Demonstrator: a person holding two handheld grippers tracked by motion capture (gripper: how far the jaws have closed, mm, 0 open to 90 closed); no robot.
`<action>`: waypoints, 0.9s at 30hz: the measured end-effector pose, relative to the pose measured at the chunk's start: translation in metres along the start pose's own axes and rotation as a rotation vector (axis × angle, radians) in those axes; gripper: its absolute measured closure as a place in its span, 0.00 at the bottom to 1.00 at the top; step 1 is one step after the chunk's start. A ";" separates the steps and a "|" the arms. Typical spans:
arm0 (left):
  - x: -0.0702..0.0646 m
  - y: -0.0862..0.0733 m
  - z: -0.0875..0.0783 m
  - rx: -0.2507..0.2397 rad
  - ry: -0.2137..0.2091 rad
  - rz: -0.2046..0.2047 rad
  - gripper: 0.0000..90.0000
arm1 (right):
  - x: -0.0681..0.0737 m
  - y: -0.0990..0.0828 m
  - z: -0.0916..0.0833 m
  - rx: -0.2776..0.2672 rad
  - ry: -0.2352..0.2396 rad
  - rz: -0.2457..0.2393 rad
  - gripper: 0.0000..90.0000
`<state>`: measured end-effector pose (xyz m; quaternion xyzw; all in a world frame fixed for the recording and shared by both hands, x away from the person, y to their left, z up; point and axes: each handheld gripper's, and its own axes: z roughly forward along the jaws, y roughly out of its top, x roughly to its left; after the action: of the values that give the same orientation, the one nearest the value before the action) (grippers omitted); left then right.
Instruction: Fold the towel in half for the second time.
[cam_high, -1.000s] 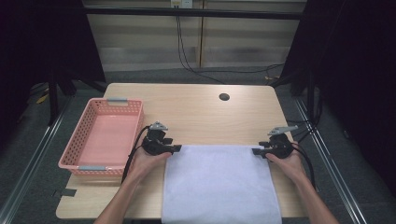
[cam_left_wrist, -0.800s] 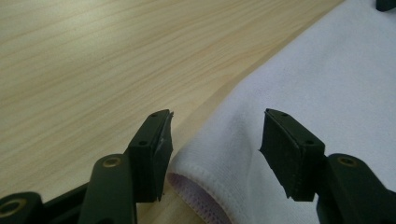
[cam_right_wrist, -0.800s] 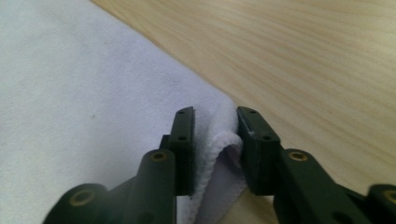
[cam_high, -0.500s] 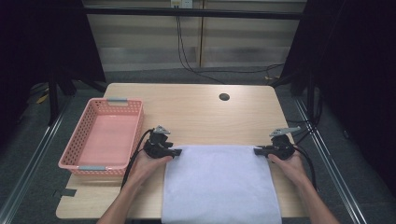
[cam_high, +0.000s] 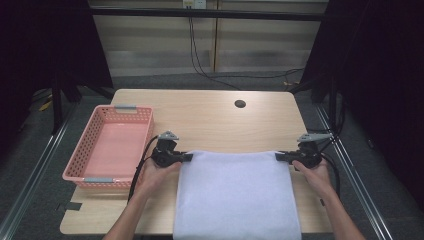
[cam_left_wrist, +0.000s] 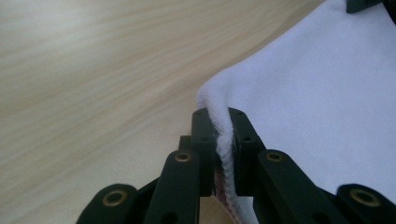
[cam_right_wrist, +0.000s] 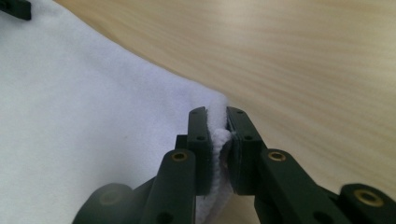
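A pale white cloth (cam_high: 235, 195) lies spread on the wooden table (cam_high: 210, 115) and hangs over its near edge. My left gripper (cam_high: 186, 157) is at the cloth's far left corner. In the left gripper view its jaws (cam_left_wrist: 219, 114) have just been closing and now pinch the hemmed edge of the cloth (cam_left_wrist: 327, 93). My right gripper (cam_high: 279, 156) is at the far right corner. Its jaws (cam_right_wrist: 217, 112) have also just been closing and squeeze a fold of the cloth (cam_right_wrist: 70, 116). A hand holds each gripper low over the table.
A pink mesh basket (cam_high: 80, 172) stands on the table's left side, close to my left gripper. A dark round hole (cam_high: 240, 104) sits in the tabletop toward the far edge. Bare wood stretches beyond the cloth. Cables trail from both grippers.
Both grippers' jaws have drawn together onto the cloth's far corners. The hands have hardly moved and the cloth lies as before.
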<state>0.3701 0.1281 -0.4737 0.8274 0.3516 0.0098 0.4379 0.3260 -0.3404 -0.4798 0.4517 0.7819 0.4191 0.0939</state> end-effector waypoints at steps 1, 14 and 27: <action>0.000 0.002 -0.002 -0.004 0.007 0.006 0.92 | 0.000 0.003 -0.003 -0.014 0.003 0.001 0.91; -0.007 0.046 -0.019 -0.092 -0.006 0.039 0.92 | -0.007 0.041 -0.025 -0.091 -0.020 -0.034 0.93; 0.024 0.095 -0.014 -0.109 0.075 0.051 0.92 | -0.031 0.081 -0.018 -0.130 -0.068 0.008 0.94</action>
<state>0.4380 0.1179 -0.4028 0.8099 0.3457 0.0711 0.4684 0.3846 -0.3557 -0.4155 0.4620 0.7476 0.4536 0.1478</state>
